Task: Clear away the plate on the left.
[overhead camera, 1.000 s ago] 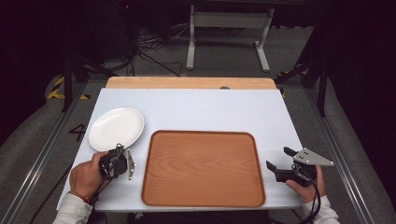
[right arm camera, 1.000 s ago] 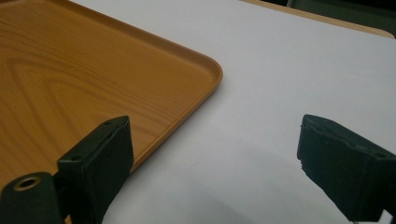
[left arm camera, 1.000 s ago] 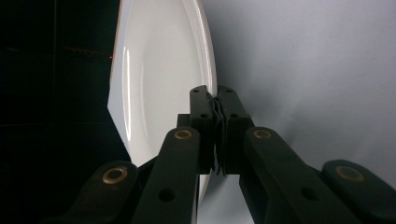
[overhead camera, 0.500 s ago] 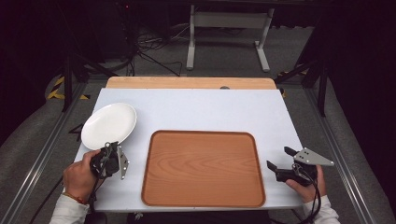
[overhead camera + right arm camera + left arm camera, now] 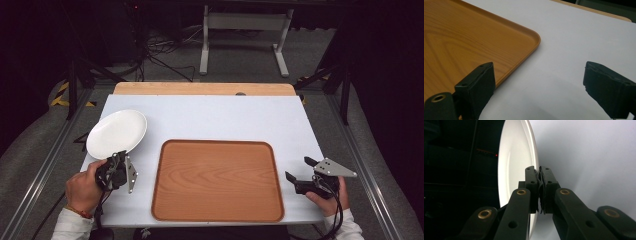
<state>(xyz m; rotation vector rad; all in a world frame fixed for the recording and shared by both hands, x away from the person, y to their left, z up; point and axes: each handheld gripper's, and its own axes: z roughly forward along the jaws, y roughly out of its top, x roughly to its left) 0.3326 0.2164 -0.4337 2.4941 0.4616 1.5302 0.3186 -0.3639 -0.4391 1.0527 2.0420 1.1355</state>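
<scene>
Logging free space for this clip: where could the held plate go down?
The wooden tray is bare, as is the white table beyond it. Tighter: the strip left of the tray, where the left gripper holds the plate.

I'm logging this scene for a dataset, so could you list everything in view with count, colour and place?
plate: one, white, left side of the table, tilted, its near rim clamped in the left hand-held gripper
tray: one, brown wood-grain, centre near edge, nothing on it
table: one, pale top with a wooden far edge
metal frame: one, grey, on the floor beyond the table
left hand-held gripper: black, shut on the plate
right hand-held gripper: black, open, right of the tray
</scene>
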